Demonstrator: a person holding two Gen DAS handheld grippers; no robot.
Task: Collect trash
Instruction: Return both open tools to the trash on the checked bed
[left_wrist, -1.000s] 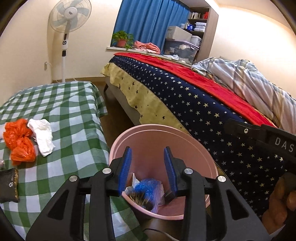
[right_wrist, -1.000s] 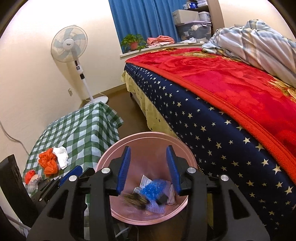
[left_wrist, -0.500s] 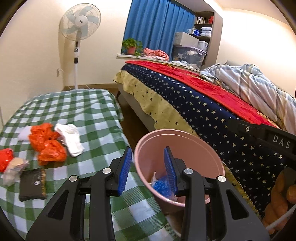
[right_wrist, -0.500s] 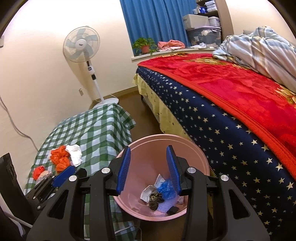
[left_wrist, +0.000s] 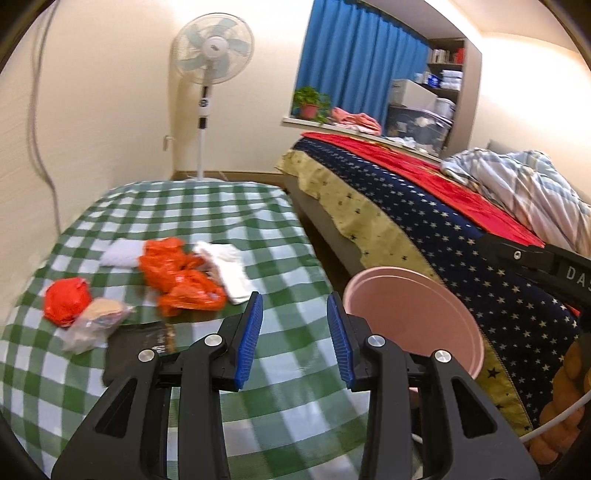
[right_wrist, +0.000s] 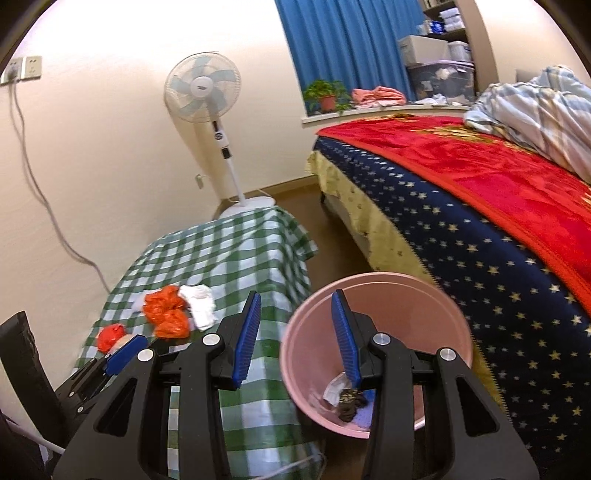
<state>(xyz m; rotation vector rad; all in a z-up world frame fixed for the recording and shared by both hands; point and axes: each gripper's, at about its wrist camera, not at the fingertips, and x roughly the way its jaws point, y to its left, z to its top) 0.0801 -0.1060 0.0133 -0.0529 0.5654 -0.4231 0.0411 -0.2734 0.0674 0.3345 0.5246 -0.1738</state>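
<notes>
Here, your left gripper (left_wrist: 294, 334) hung over the near part of the checked table (left_wrist: 207, 214), jaws spread wide with nothing between the blue pads. Your right gripper (right_wrist: 295, 336) was likewise released and empty, straddling the gap where the table's right edge met the pink bin (right_wrist: 424, 306); its left pad sat over the cloth, its right pad over the bin's mouth.

Trash on the table lay in a cluster left of your left gripper: crumpled orange bags (left_wrist: 177, 273), white tissue (left_wrist: 229, 264) touching them on the right, another white wad (left_wrist: 120, 253) on their left, a red ball (left_wrist: 66, 299), a clear wrapper (left_wrist: 96, 319) against it, and a flat black packet (left_wrist: 136, 347) nearest you, partly hidden behind the left finger. All sat well in from the table's right edge.

The bin stood on the floor just beside that edge, wedged between table and bed (right_wrist: 480, 236). Inside it, seen from the right wrist: a white scrap (right_wrist: 334, 387) and a dark clump (right_wrist: 349, 400). The far half of the cloth was bare. A strip of floor ran between table and bed toward the standing fan (left_wrist: 212, 59).
</notes>
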